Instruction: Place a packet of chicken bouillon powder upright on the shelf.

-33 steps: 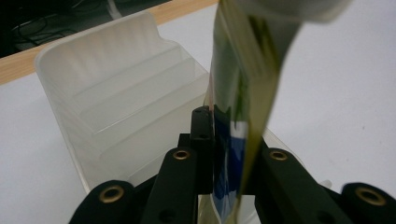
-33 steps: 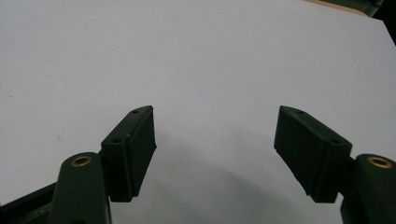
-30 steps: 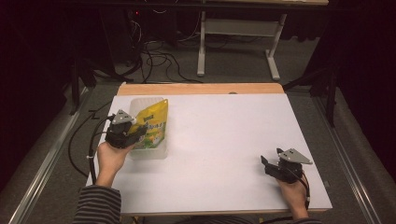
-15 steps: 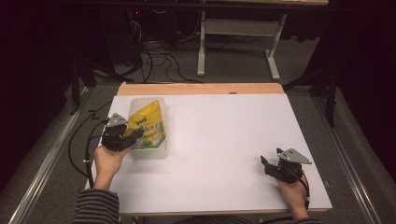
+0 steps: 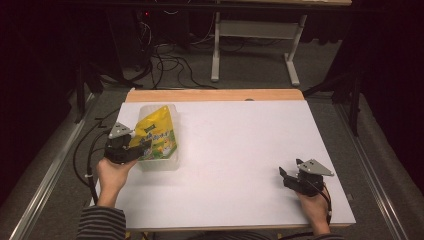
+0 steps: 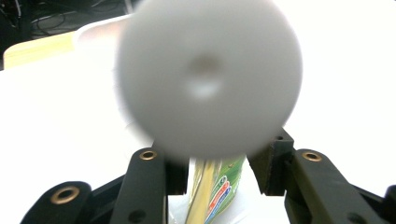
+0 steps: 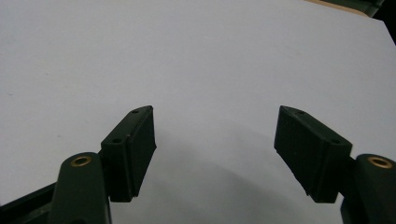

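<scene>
A yellow and green spouted pouch [image 5: 159,134] lies tilted in a clear plastic tub [image 5: 167,164] at the table's left. My left gripper [image 5: 139,148] is at the pouch's near left end. In the left gripper view its white round cap [image 6: 205,79] looms blurred just ahead, and the pouch body [image 6: 217,193] hangs between the jaws. These jaws have just been opening, and a narrow gap shows beside the right pad [image 6: 266,165]. My right gripper [image 5: 285,176] rests open near the front right of the table, with nothing between its fingers [image 7: 217,149].
The white table top [image 5: 240,150] has a wooden strip along its far edge [image 5: 215,95]. Cables and a desk frame [image 5: 250,35] stand on the dark floor beyond. A black cable [image 5: 87,160] loops off the table's left side.
The left gripper has drawn slightly left and toward the person, and its jaws stand wider. The pouch has settled lower into the tub. The right gripper has not moved.
</scene>
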`<state>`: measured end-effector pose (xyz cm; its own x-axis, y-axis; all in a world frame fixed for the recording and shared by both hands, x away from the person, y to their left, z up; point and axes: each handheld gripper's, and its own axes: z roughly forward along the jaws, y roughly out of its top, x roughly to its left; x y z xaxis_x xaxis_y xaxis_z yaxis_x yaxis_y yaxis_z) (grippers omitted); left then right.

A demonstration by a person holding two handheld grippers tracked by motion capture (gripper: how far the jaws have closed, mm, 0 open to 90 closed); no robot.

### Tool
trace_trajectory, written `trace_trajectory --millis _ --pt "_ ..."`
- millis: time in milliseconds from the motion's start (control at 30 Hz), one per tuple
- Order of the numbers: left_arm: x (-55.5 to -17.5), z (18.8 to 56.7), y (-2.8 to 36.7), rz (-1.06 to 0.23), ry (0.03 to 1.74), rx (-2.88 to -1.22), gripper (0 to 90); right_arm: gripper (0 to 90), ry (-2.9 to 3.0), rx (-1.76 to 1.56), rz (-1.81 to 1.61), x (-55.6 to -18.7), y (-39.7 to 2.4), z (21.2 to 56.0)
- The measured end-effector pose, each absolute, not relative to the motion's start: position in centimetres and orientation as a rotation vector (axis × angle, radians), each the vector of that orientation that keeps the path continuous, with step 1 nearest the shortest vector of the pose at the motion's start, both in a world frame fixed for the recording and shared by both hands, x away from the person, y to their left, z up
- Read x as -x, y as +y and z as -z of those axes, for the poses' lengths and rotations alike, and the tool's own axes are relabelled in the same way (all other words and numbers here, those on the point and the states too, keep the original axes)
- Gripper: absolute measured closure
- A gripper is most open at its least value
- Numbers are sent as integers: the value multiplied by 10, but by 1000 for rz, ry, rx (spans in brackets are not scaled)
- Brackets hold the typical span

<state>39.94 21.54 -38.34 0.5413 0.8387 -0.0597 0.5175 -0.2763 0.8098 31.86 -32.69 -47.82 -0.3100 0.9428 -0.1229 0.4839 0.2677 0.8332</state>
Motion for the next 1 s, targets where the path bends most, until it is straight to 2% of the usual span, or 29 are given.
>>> trace_trajectory --millis 367,1000 --pt "-382 383 220 -591 1131 -1915 523 298 1914 -1286 -922 -319 -326 478" --pt "-348 393 235 -626 1203 -1805 508 298 1918 -1282 -915 -319 -326 478"
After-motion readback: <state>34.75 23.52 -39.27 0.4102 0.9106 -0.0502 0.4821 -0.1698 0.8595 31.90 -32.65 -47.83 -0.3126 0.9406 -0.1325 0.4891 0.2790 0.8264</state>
